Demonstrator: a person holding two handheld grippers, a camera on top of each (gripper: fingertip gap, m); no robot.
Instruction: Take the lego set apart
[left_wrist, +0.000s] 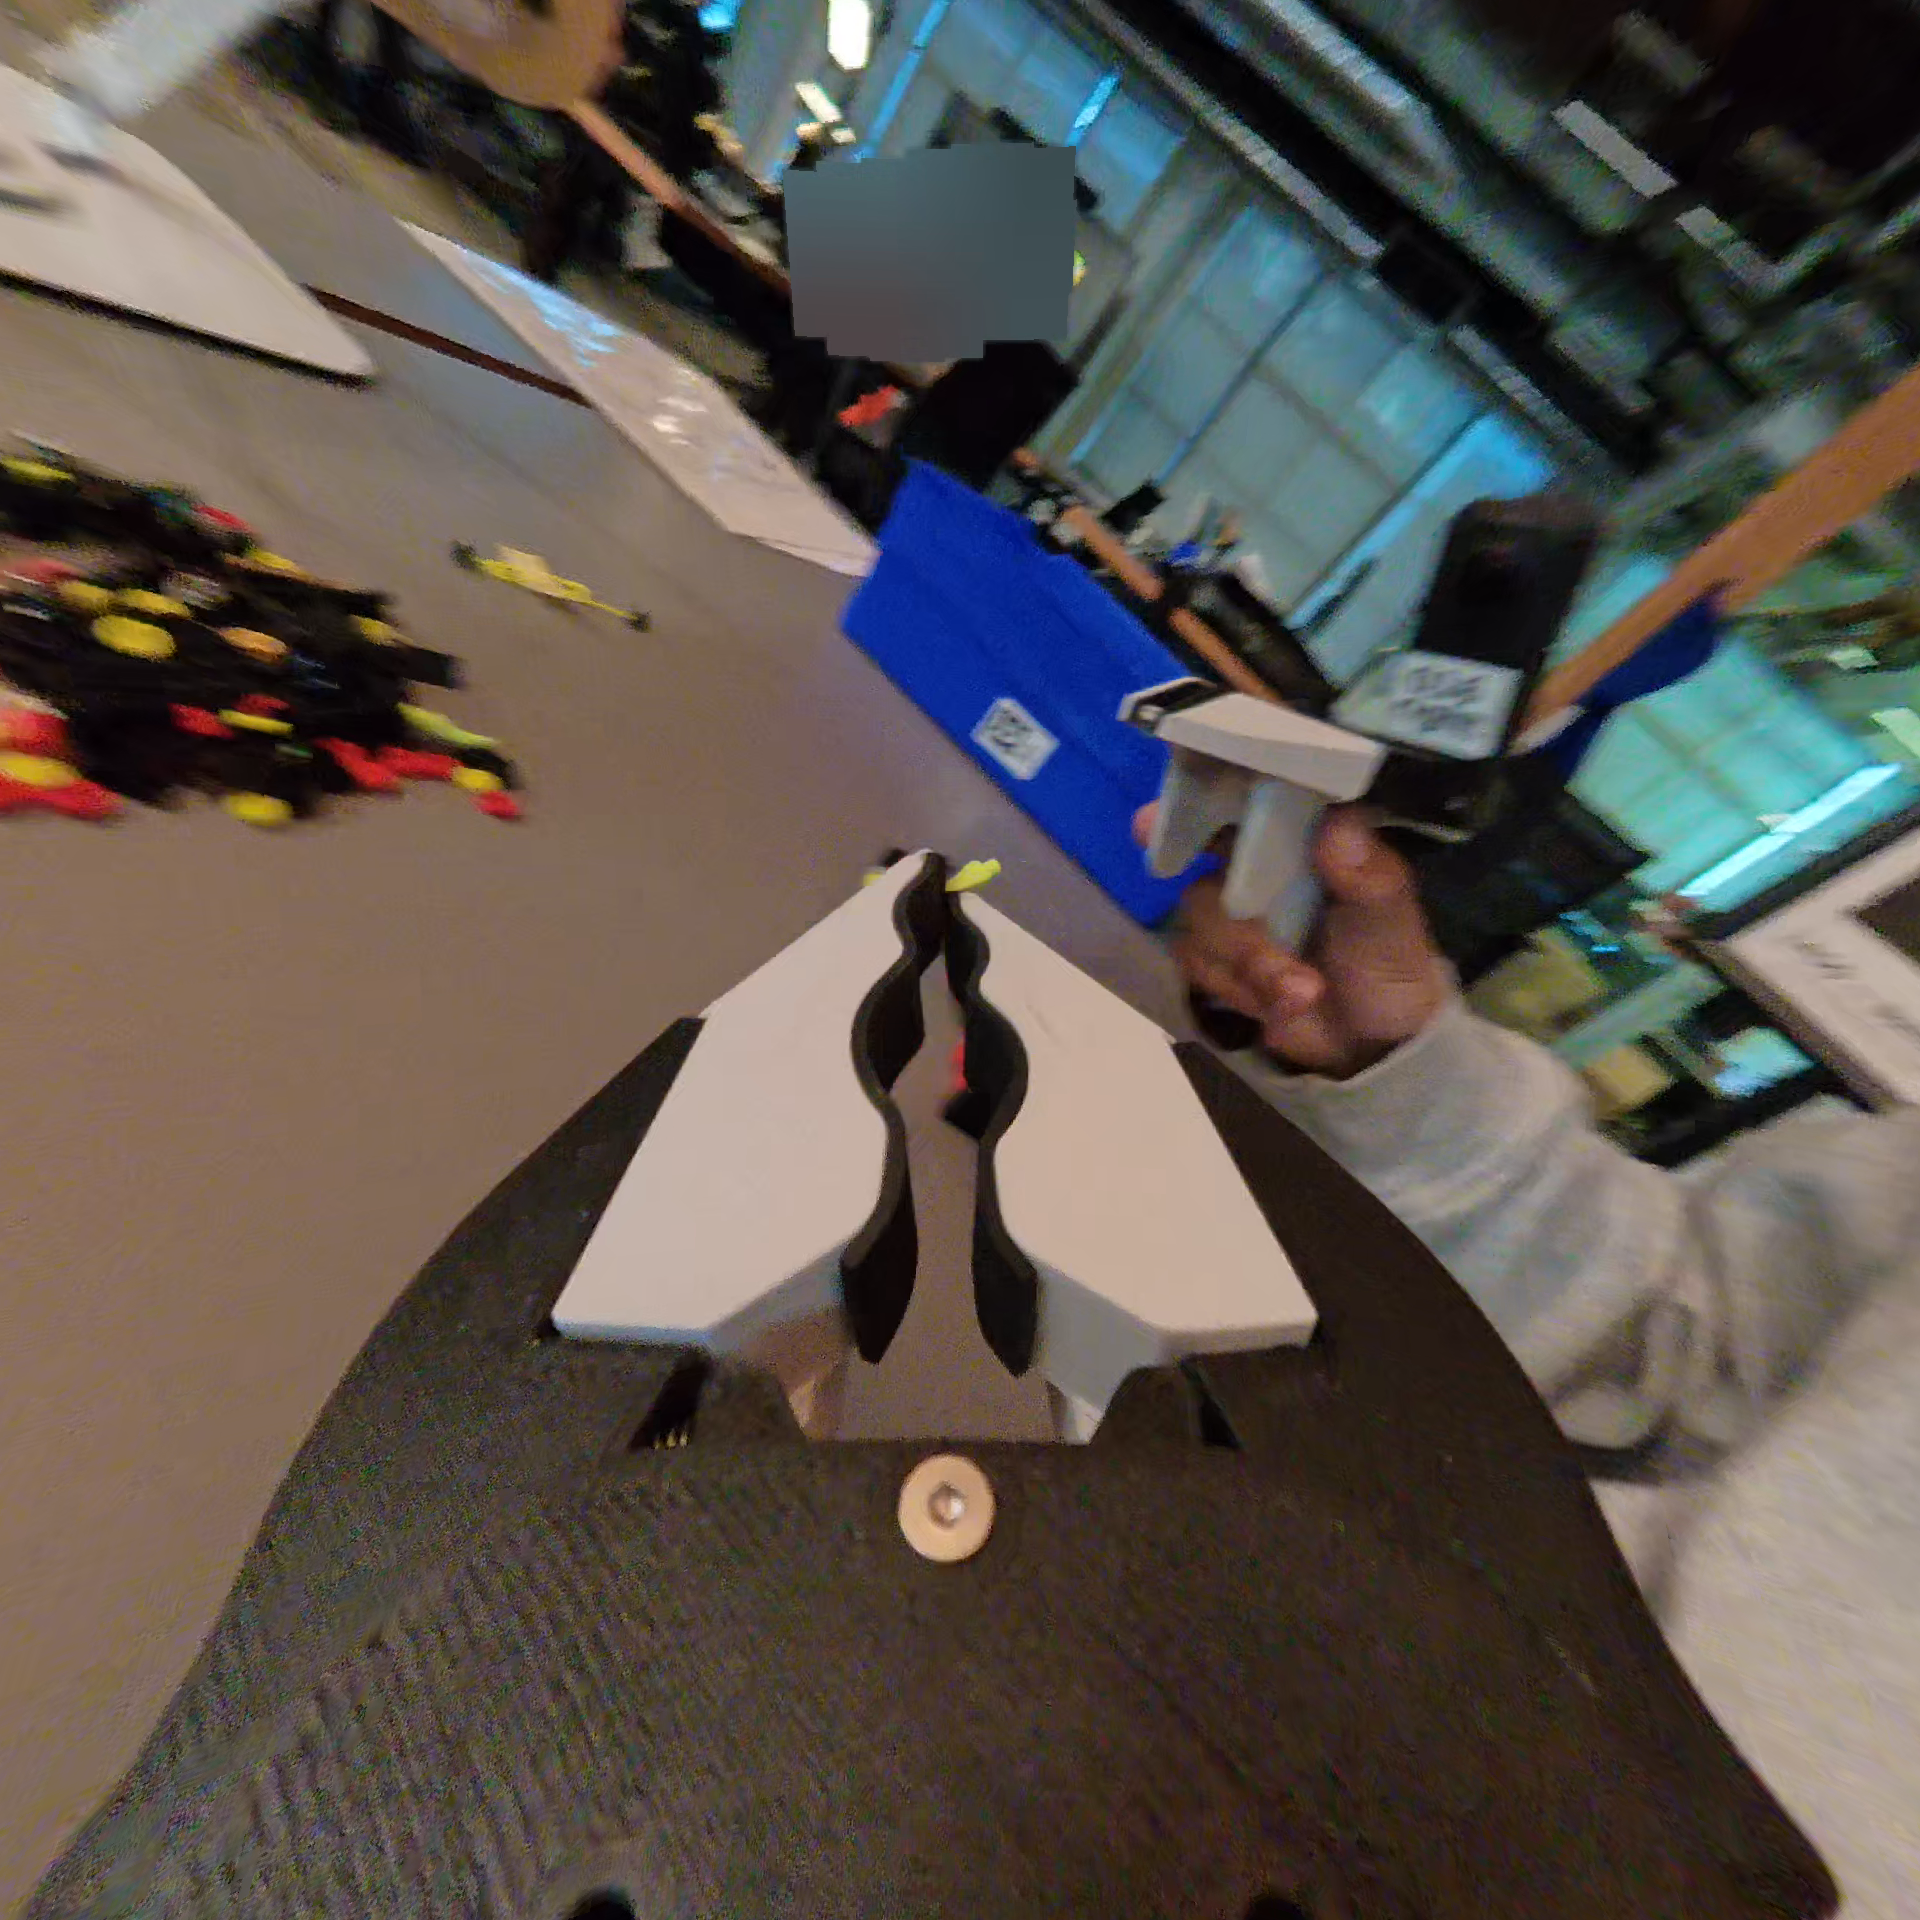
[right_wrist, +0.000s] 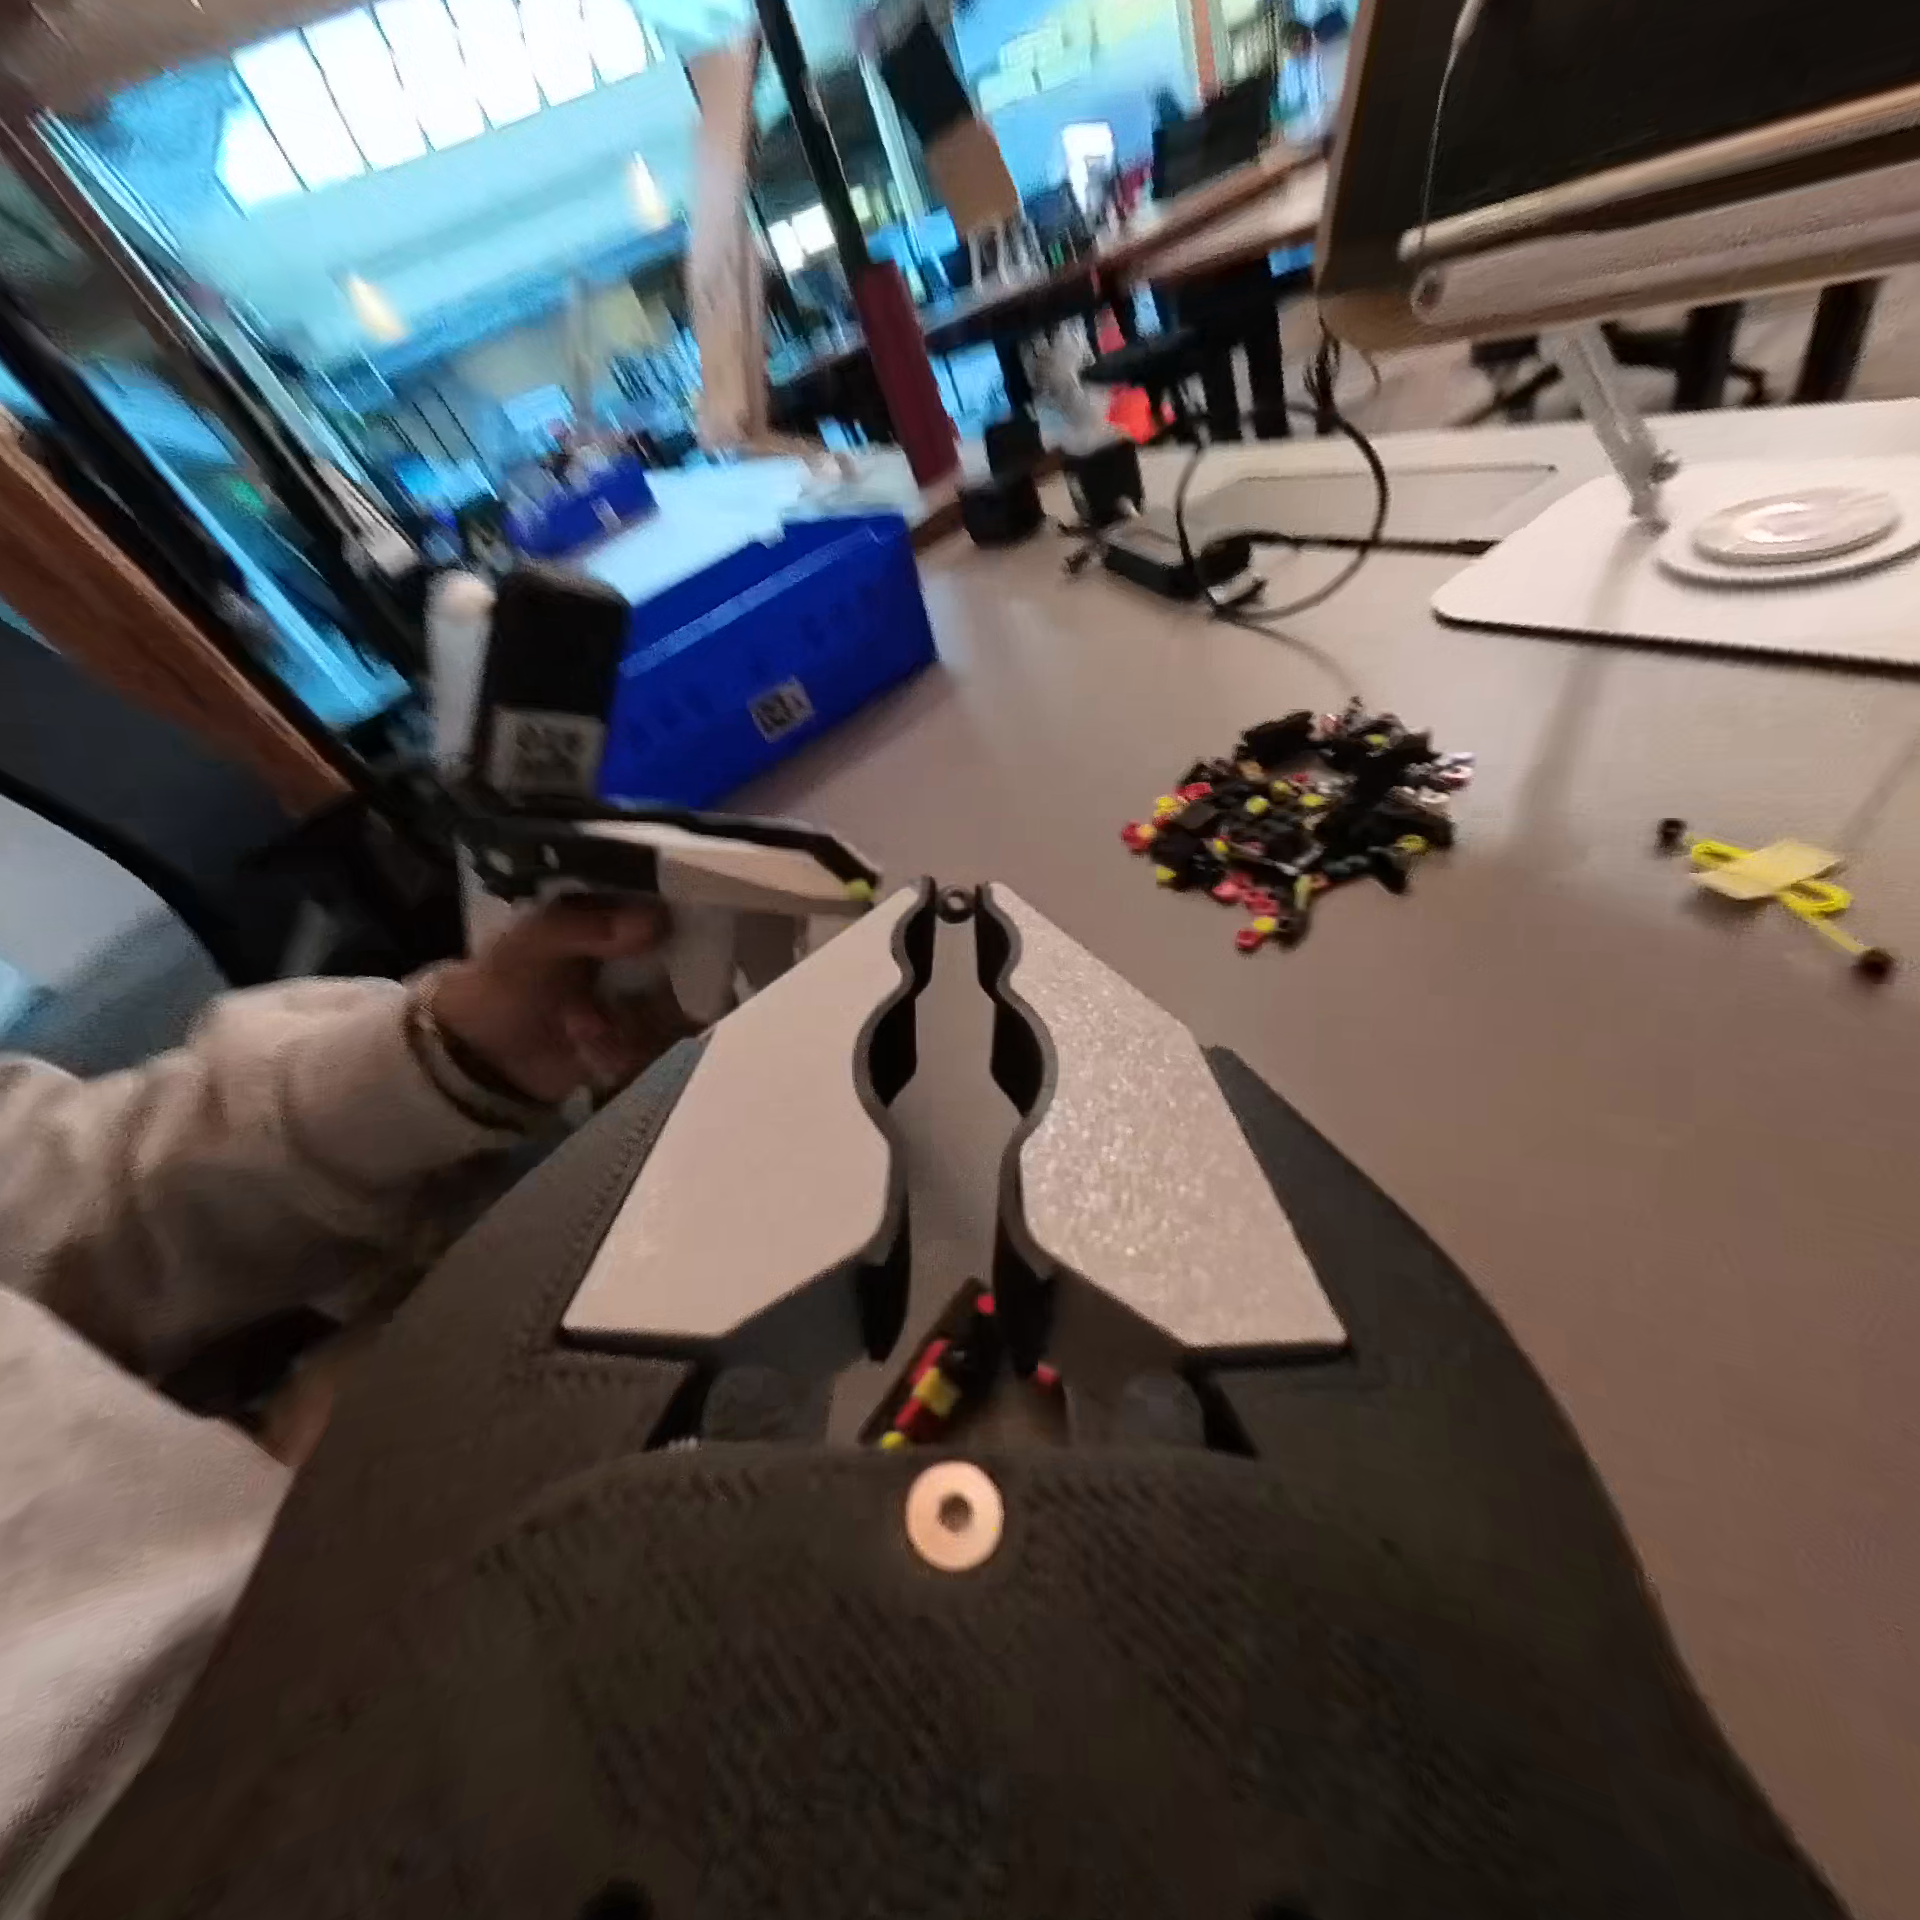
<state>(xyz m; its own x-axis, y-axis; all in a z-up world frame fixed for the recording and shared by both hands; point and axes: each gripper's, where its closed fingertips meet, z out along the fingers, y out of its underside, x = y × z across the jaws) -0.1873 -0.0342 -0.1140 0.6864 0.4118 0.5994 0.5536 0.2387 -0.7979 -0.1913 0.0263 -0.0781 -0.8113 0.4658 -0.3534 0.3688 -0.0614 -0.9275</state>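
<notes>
My left gripper (left_wrist: 940, 873) is shut on a small yellow lego piece (left_wrist: 974, 875) at its tips. My right gripper (right_wrist: 952, 900) is shut on a small black ring-shaped piece (right_wrist: 954, 904). The two gripper tips are close together above the table; the left gripper (right_wrist: 862, 885) shows beside the right one with the yellow piece (right_wrist: 860, 889) at its tip. A black lego chunk with red and yellow parts (right_wrist: 940, 1377) shows below, through the gap between the right fingers. A pile of loose black, red and yellow pieces (right_wrist: 1299, 821) (left_wrist: 208, 665) lies on the table.
A yellow part on a thin axle (right_wrist: 1766, 888) (left_wrist: 551, 584) lies apart from the pile. A blue bin (right_wrist: 769, 644) (left_wrist: 1018, 665) stands at the table's far edge. A monitor stand (right_wrist: 1714, 551) and cables (right_wrist: 1247, 561) are at the back right. A person's hand (left_wrist: 1340, 935) holds the right gripper.
</notes>
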